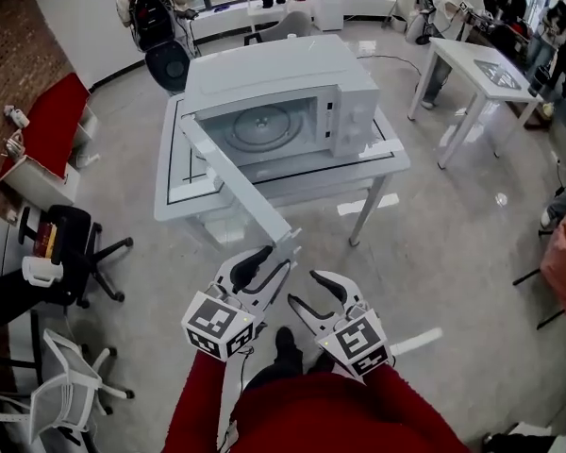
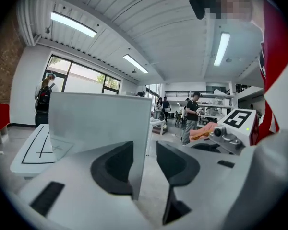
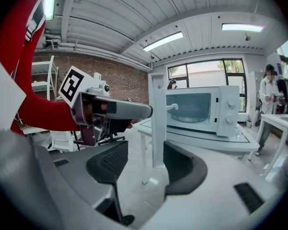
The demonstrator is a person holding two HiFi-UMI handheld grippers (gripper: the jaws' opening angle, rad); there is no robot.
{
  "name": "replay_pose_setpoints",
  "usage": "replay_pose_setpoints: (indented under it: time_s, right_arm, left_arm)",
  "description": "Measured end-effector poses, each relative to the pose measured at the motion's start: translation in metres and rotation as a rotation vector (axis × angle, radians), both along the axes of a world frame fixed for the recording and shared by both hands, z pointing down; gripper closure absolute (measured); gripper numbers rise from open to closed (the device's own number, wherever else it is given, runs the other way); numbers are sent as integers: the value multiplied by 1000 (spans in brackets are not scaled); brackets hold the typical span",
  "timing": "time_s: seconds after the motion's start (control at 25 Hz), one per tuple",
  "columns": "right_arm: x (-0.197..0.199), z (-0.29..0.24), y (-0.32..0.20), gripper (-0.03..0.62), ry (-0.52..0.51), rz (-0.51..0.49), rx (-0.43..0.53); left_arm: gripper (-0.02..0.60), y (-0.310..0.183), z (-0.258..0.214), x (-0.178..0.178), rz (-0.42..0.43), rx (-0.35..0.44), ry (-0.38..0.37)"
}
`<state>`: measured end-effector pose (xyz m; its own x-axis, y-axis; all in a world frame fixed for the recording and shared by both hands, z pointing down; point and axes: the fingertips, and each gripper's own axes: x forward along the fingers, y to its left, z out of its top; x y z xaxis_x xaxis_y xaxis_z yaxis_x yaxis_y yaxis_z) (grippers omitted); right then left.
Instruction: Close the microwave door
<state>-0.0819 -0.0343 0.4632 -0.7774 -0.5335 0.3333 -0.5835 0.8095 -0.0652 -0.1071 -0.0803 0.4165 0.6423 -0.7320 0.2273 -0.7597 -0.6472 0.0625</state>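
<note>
Microwave door is wide open, swung out from the left side of the oven and reaching past the desk front edge toward the person. The microwave sits on the white desk with its cavity exposed and the glass turntable visible inside. The control panel with two knobs is on the right of the front.

Left gripper: jaws apart, with the free edge of the door standing in the gap. The panel sits against or just beside the left pad and covers part of it; can't tell if they touch. There is clear space between the door edge and the other pad. Not clamped.

Right gripper: jaws apart, nothing between them. It is held just right of the left gripper and slightly nearer the person. Its view sees the door edge-on, upright, beyond the gap between the jaws, with the microwave cavity further back on the right.

Both grippers are held low in front of the desk by red-sleeved arms. Black line marking runs round the desk top.

Around it: a black office chair left of the desk, a second white desk at back right, and people standing at the far end of the room.
</note>
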Motion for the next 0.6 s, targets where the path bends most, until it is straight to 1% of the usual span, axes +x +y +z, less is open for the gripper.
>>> replay_pose_setpoints:
  time_s: [0.12, 0.28, 0.44, 0.6]
  right_arm:
    - [13, 1, -8, 367, 9, 12, 14]
    - [32, -1, -25, 367, -2, 42, 31]
    - [51, -6, -47, 367, -14, 79, 45]
    - [65, -9, -72, 367, -4, 110, 59]
  left_arm:
    - [426, -21, 2, 18, 2, 6, -21]
    - [431, -43, 3, 38, -13, 12, -23]
    - [434, -64, 3, 51, -47, 18, -18]
    - [436, -83, 0, 58, -85, 15, -8]
